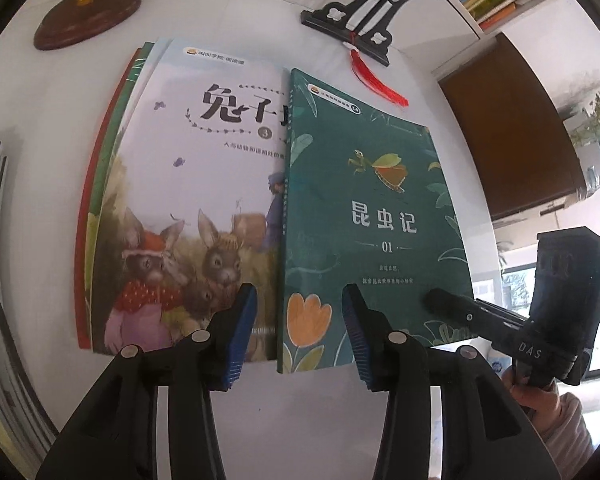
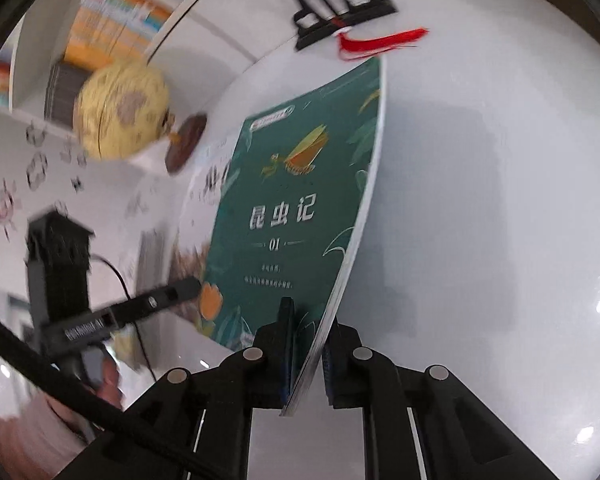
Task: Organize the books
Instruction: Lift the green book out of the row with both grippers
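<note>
Green book (image 2: 300, 216) between right jaws

Home study or children's reading room: white bench (image 1: 432, 128) carrying picture books (image 1: 204, 184), a desk globe (image 2: 122, 114) and a tasselled ornament stand (image 1: 352, 20) along its far edge, with filled bookshelves (image 2: 112, 28) behind and doodle drawings (image 2: 36, 168) on the wall.
</note>
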The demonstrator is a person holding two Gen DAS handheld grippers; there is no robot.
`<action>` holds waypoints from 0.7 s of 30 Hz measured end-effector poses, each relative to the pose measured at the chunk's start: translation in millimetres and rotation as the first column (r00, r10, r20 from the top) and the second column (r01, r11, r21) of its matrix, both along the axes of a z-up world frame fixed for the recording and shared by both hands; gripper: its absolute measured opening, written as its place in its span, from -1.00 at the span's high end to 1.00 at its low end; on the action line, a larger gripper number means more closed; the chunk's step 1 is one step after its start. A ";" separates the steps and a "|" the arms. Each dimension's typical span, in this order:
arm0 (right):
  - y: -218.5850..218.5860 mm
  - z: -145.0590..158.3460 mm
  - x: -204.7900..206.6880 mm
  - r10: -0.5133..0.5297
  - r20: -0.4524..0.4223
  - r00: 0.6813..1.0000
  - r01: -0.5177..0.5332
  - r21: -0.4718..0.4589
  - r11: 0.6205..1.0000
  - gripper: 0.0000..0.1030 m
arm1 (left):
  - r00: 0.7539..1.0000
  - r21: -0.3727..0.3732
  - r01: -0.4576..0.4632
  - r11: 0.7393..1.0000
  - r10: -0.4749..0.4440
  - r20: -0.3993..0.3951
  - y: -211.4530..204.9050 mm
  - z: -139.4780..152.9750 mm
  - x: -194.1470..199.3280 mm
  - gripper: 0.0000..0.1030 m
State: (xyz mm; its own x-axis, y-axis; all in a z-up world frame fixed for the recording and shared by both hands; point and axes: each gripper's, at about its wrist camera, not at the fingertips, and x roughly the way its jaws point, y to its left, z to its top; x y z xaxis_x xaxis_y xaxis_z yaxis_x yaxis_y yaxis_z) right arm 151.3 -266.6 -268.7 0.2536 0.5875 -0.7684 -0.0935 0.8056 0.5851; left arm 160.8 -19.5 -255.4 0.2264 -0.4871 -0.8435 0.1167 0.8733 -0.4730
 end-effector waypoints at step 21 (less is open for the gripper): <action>-26.6 -13.9 -52.7 0.118 -0.054 0.992 -0.123 -0.095 0.988 0.77 | 0.988 0.042 0.149 0.988 -0.150 0.033 -75.7 2.3 -58.6 0.67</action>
